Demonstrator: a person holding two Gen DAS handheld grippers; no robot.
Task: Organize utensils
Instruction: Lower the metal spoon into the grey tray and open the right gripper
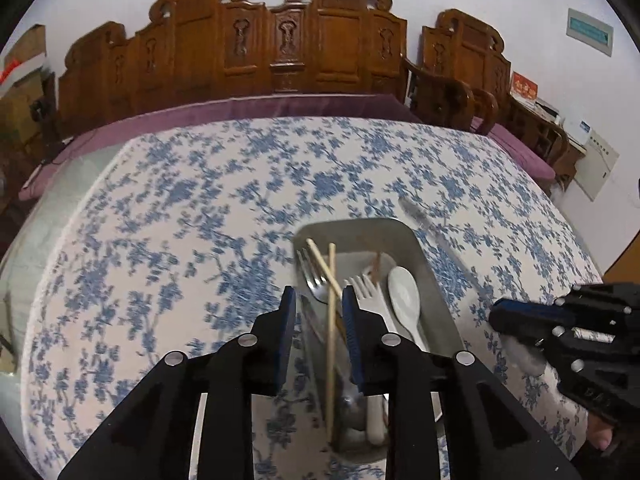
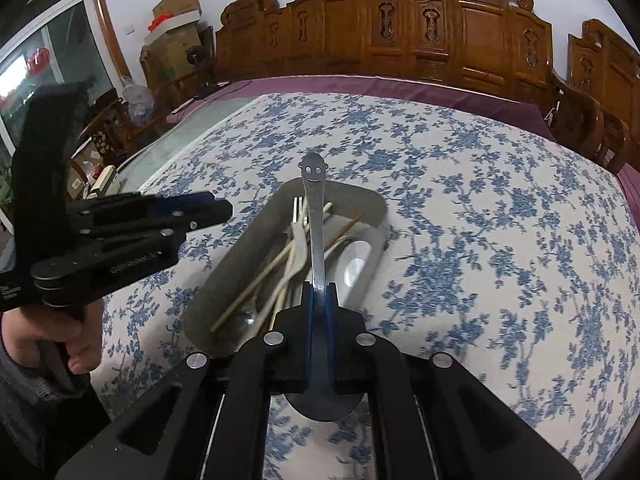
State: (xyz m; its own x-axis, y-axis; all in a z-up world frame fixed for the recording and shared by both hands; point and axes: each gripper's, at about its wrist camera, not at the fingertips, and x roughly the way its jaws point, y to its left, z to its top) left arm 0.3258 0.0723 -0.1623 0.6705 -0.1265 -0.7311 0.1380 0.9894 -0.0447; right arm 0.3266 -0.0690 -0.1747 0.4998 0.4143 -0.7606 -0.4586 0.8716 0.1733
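right gripper (image 2: 319, 294): fingers clamped on a metal spoon (image 2: 315, 216), smiley handle end pointing up at frame centre | left gripper (image 1: 319, 304): fingers narrowly apart, holding nothing, above the tray (image 1: 434, 280) | tray: lower centre, on blue-flowered tablecloth (image 1: 200, 208), holding chopsticks (image 1: 330, 320), forks (image 1: 366, 290), white spoon (image 1: 405, 292)

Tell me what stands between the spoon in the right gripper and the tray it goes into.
Nothing visible does. The right gripper is shut on the metal spoon and holds it directly over the grey tray. The tray already holds chopsticks, forks and a white spoon, but its top is open. The left gripper is off to the side.
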